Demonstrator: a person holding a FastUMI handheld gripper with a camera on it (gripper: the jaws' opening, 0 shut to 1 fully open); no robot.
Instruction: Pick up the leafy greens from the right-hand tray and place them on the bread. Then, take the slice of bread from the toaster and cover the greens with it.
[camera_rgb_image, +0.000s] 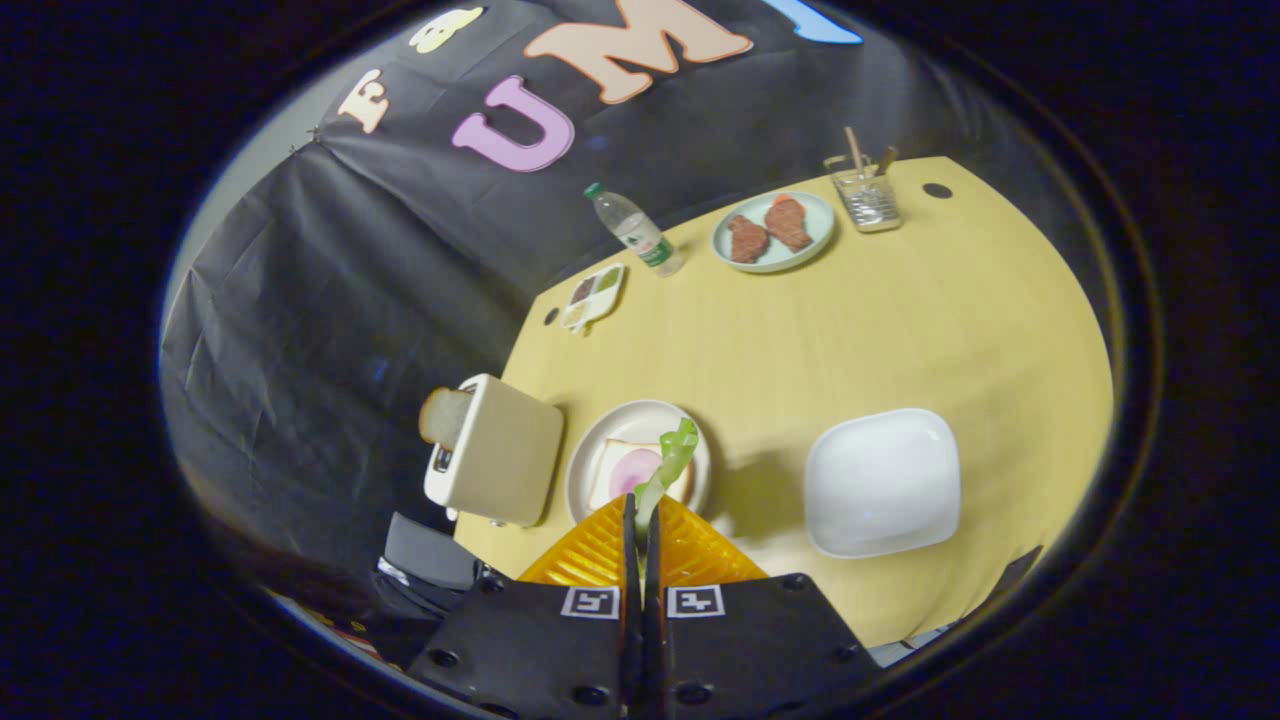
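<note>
Gripper view is looking down along the gripper (640, 520), whose fingers are sitting nearly together w/ a strip of leafy greens (668, 468) pinched between them, so it's gripping narrow and holding the greens. The leaf is sticking up out of the fingertips and hanging over the round plate (600, 440).

Taking that round plate as the landmark: it's lying just ahead of the fingers on the yellow table (880, 330), and it's carrying a slice of bread (612, 472) w/ a pink round slice (634, 470) on top, prob. ham. The greens are hovering above the bread's right part; can't tell whether the leaf's tip is touching it.

Just left of the plate, a cream toaster (497, 452) is standing at the table's edge, w/ a 2nd bread slice (443, 416) poking out of its slot on the side away from the plate. Right of the plate, well apart, a white square tray (884, 482) is lying bare.

Beyond the plate, further back, a small divided dish (592, 297) is resting near the table's far-left edge, w/ a clear water bottle (636, 230) standing just beside it. Beyond & right of the plate, a pale green plate (773, 231) is holding two reddish-brown meat pieces (768, 231). Furthest off, next to that, a glass holder (866, 194) w/ wooden sticks in it is standing near the back edge.
</note>
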